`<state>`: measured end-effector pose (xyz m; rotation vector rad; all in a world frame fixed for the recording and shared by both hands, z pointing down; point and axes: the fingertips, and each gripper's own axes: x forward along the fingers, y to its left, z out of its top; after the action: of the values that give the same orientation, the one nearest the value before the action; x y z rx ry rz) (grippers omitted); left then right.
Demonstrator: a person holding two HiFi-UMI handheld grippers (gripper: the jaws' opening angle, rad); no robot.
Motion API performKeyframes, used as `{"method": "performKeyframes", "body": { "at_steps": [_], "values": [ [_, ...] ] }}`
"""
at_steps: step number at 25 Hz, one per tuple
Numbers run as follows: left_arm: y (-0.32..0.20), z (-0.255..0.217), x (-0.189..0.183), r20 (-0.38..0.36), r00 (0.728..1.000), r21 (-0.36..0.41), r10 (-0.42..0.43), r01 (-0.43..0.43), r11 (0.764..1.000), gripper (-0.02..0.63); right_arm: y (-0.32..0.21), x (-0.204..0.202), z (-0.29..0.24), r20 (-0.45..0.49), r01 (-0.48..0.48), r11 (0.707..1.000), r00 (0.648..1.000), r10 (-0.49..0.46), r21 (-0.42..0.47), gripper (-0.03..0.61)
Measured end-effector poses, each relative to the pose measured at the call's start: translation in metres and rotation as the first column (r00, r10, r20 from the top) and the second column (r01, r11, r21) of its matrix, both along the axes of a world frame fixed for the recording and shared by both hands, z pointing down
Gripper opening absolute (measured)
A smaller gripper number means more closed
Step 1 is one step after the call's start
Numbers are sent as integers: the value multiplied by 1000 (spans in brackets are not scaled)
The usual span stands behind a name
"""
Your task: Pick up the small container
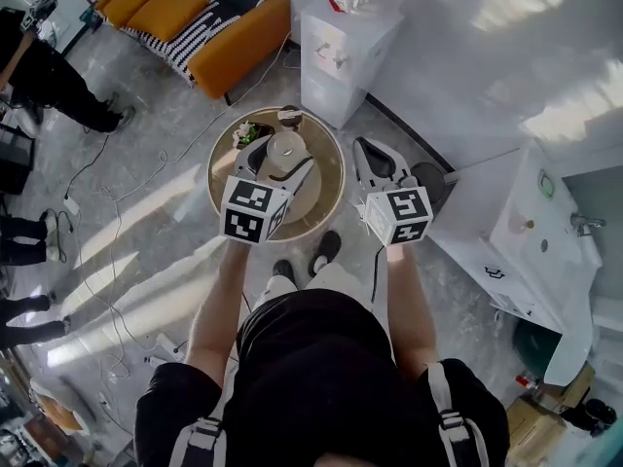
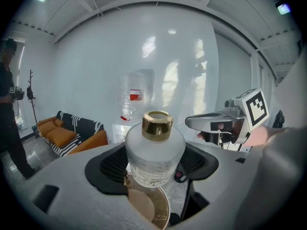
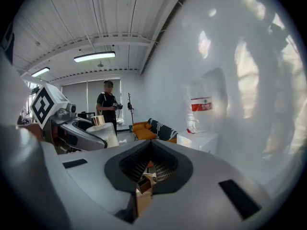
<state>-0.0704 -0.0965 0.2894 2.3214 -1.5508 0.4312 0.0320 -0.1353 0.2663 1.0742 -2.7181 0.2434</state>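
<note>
My left gripper (image 2: 153, 172) clamped on small container (image 2: 154, 150): squat frosted-white bottle, gold collar, patterned clear base, upright between 2 jaws, over round table (image 1: 333, 185). My right gripper (image 3: 149, 172) closed, empty.

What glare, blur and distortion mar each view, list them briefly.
Head view: sun streaks on the floor, washed-out wall. Left gripper view: fisheye bend, dark corners, small container sharp. Right gripper view: bright glare patches on the wall, curved ceiling.
</note>
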Motion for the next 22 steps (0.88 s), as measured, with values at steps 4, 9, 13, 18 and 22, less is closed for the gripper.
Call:
{"method": "performKeyframes", "body": {
  "at_steps": [4,9,13,18,22],
  "values": [
    [26,-12,-16,8,1000,9,0,0,1000,334,28,-17,-20,-4,10,1000,1000,-10,12,3],
    [59,-18,-35,14,1000,13,-3,3,1000,334,67,-35,-36,8,18,1000,1000,-18,15,3],
    [80,-21,-43,12,1000,14,-6,6,1000,334,89,-42,-42,4,23,999,1000,-23,25,3],
    [93,-22,-52,16,1000,17,-7,6,1000,334,102,-48,-41,-3,16,999,1000,-16,44,3],
    [100,-21,-58,15,1000,22,-13,12,1000,334,112,-53,-39,-11,22,999,1000,-22,49,3]
  ]
}}
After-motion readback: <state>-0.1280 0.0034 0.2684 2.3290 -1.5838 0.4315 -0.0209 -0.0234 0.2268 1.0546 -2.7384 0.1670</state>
